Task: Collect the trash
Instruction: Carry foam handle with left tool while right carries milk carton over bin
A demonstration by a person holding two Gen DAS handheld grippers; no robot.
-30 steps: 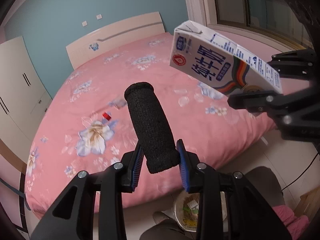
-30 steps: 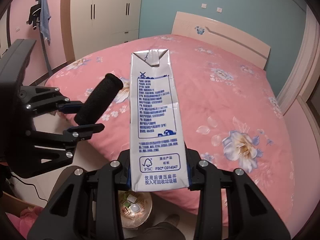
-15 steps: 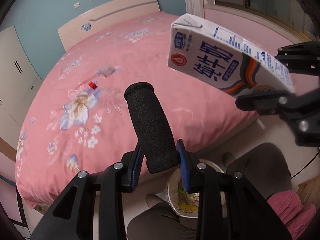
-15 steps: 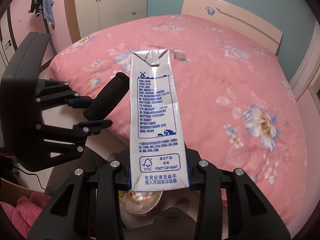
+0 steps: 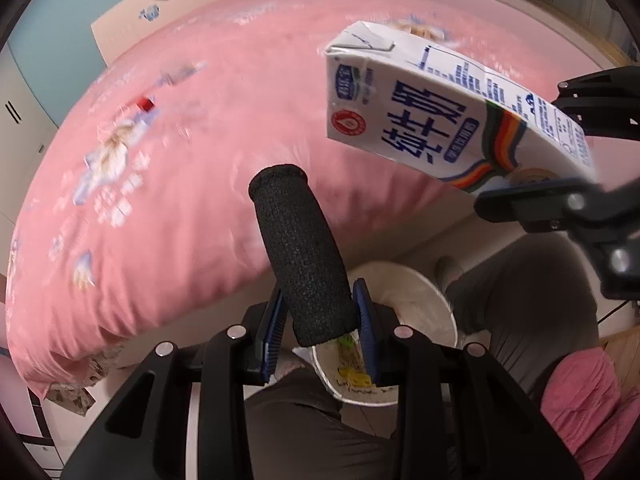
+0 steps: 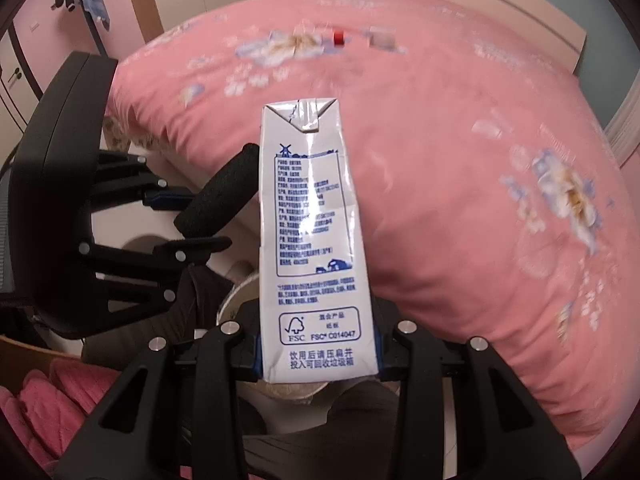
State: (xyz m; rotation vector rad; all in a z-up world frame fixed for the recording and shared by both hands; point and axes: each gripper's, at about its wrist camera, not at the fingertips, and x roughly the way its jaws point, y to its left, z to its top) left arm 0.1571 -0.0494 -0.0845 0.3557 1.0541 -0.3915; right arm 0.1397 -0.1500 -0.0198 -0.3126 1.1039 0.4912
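Directly below both downward-tilted grippers sits the round white paper bin point(image 5: 404, 280), nearer the left gripper point(image 5: 318, 320), which clamps a black foam cylinder point(image 5: 304, 252) pointing lengthwise away from its jaws, while the right gripper point(image 6: 318, 356) grips a tall white milk carton point(image 6: 312, 240) by its base.

Both grippers have tipped downward, bringing the white bin point(image 5: 404, 308) by the person's legs into fuller view

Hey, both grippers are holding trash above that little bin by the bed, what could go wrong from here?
1. The bin is small and sits between the person's legs; the long milk carton, gripped only at its bottom end by the right gripper, might tip past the rim.
2. The black foam tube in the left gripper could bounce out.
3. The grippers are close together and could bump.
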